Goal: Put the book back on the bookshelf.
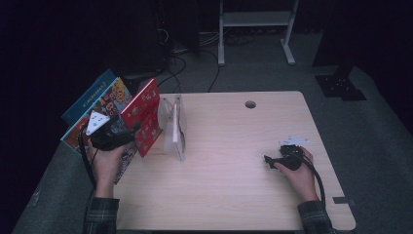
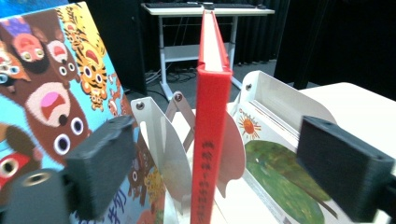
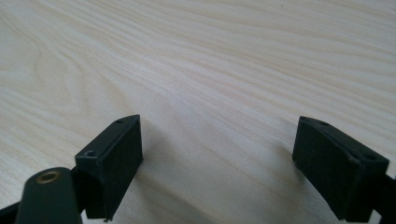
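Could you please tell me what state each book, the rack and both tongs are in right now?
Red book: upright in the rack, spine towards the left tongs, not gripped.
Animal picture book: leaning at a tilt beside the rack.
Sun-cover book: lying tilted in the next slot.
Metal book rack: standing on the table, dividers fanned apart.
Left tongs: open, either side of the red book's spine.
Right tongs: open, empty, over the table.

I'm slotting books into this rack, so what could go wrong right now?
The left gripper is open around the red book, whose spine stands free between the pads, so it might tip sideways in the metal rack. The animal picture book leans close beside it and could slide or get knocked.
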Demonstrator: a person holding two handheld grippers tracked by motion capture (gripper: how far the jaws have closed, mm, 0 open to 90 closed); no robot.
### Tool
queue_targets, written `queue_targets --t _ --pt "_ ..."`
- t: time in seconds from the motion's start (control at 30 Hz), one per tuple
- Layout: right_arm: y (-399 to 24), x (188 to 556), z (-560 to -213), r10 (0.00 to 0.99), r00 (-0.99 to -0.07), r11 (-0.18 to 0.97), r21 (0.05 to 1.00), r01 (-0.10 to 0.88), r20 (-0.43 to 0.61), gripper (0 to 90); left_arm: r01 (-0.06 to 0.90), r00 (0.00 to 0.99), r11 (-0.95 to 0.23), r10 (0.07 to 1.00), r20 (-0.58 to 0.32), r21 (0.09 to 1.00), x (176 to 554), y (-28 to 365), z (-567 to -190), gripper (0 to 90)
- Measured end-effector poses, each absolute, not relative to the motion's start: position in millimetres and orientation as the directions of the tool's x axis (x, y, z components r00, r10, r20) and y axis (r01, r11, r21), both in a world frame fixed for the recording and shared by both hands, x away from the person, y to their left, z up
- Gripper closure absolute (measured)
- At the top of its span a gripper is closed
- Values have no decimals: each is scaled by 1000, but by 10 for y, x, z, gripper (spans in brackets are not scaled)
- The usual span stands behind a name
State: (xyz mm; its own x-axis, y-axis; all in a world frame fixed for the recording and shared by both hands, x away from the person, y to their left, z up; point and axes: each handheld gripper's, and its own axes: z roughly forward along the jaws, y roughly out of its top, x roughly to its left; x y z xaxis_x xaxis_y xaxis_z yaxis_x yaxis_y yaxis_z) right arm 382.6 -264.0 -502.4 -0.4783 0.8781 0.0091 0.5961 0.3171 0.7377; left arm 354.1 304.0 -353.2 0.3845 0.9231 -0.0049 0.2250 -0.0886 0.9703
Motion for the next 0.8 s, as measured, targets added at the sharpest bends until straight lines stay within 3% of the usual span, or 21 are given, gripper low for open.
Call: queue_targets --t 0.33,0.8 --pt "-2639 3826 -5024 878 -479 317 738 596 9 149 227 400 -90 916 -9 970 3265 3046 -3595 0" --pt "-2639 3824 -5024 879 -478 316 737 597 10 149 216 398 -105 917 10 971 2854 3015 -3693 0"
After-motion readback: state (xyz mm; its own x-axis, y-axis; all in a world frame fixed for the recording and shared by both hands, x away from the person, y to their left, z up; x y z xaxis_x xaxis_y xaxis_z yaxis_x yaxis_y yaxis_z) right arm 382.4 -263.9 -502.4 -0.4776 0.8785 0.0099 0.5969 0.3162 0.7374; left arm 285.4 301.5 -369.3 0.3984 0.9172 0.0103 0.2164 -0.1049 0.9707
